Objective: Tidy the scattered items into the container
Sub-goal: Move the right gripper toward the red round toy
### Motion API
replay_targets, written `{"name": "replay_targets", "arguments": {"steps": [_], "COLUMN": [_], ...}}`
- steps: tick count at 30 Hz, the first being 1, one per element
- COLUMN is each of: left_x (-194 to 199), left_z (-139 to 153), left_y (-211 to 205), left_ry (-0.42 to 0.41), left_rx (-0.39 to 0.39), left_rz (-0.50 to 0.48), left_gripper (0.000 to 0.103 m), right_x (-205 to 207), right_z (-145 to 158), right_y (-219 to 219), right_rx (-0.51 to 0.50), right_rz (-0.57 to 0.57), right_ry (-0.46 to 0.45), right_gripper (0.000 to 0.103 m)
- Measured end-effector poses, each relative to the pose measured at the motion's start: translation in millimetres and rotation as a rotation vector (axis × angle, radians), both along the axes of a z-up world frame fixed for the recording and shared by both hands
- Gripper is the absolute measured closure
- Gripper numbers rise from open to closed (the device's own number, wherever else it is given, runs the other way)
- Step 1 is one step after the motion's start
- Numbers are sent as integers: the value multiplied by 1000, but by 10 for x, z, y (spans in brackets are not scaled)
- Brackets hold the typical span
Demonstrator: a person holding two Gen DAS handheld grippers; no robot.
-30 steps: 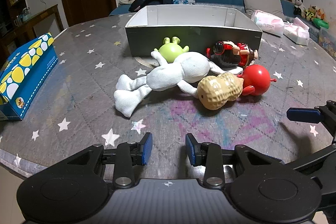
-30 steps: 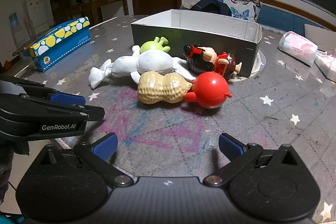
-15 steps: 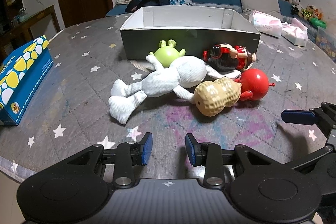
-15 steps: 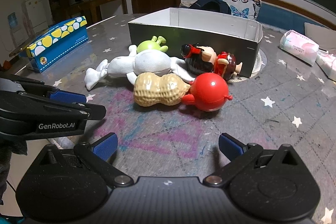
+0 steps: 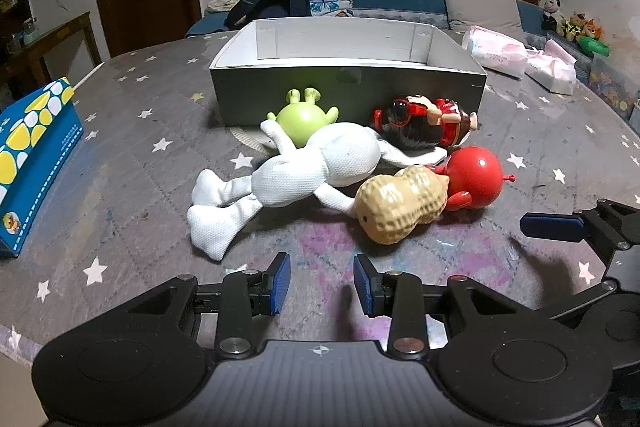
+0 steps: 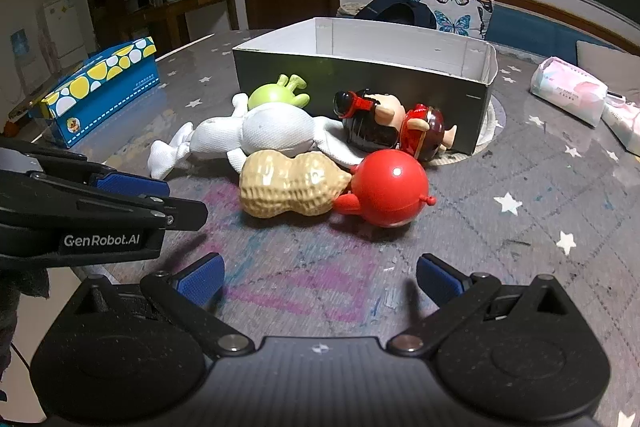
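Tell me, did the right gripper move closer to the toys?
Yes. In the right wrist view, the peanut and box look bigger and nearer than before, so the right gripper went forward toward them.

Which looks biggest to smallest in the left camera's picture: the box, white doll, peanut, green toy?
1. Grey box, widest though farthest.
2. White cloth doll.
3. Peanut toy.
4. Green toy, partly hidden behind the doll and farther away than the peanut, so that ranking is unsure.

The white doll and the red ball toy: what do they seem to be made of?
The white doll looks like stuffed woven fabric: matte, with a visible mesh texture and limp limbs. The red ball toy looks like hard glossy plastic, since a sharp light spot reflects on it.
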State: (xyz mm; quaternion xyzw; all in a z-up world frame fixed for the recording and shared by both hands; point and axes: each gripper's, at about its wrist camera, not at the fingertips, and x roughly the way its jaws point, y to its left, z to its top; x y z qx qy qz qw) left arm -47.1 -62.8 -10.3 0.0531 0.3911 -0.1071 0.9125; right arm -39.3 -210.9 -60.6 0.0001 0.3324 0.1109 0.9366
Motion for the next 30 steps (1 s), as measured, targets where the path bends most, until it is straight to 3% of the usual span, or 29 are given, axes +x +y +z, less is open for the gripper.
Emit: {"name": "replay_targets", "arguments": {"steps": [30], "left_x": [257], "left_z": [262], "left_y": [-73], "left_ry": [-28], "left_rx": [-101], "left_rz": [-151], "left_gripper": [66], "right_x": [237], "right_z": [107], "right_y": [-262], "right_rx": [57], "right_rz": [-12], "right_ry": [17], "right_gripper": [12]}}
